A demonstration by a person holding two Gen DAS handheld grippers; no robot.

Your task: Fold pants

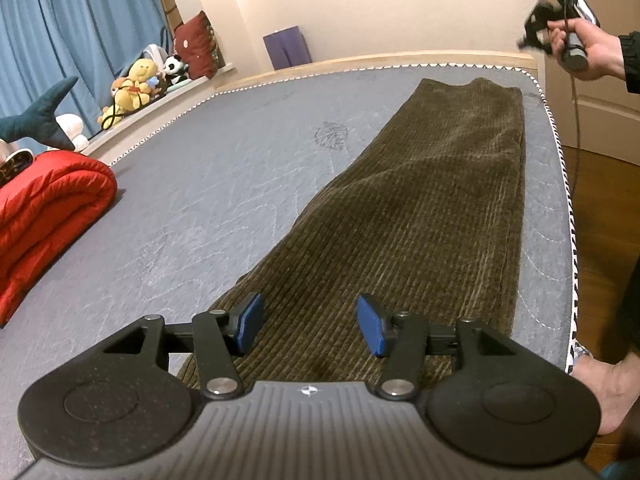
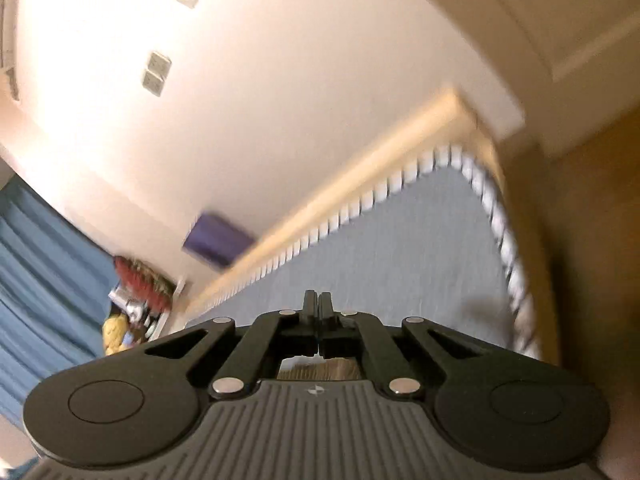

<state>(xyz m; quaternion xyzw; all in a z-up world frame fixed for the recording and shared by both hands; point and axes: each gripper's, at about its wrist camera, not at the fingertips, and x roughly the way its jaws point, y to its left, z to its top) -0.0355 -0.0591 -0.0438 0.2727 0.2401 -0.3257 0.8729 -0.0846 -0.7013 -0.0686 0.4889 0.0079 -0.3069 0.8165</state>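
Olive-brown corduroy pants (image 1: 420, 208) lie folded lengthwise along the right side of the grey mattress (image 1: 200, 184), stretching from my near end to the far end. My left gripper (image 1: 310, 322) is open, its blue pads (image 1: 250, 320) spread just above the pants' near end, holding nothing. My right gripper (image 2: 319, 308) is shut and empty, raised in the air and tilted, pointing at the mattress's far corner (image 2: 460, 240). It also shows in the left wrist view (image 1: 538, 28), held in a hand above the far right corner. The right wrist view is blurred by motion.
A rolled red quilt (image 1: 48, 216) lies on the mattress's left side. Plush toys (image 1: 136, 84) and a red cushion (image 1: 196, 46) line the window ledge by blue curtains. A purple box (image 1: 287, 47) stands at the wall. A bare foot (image 1: 608, 392) and wooden floor are to the right.
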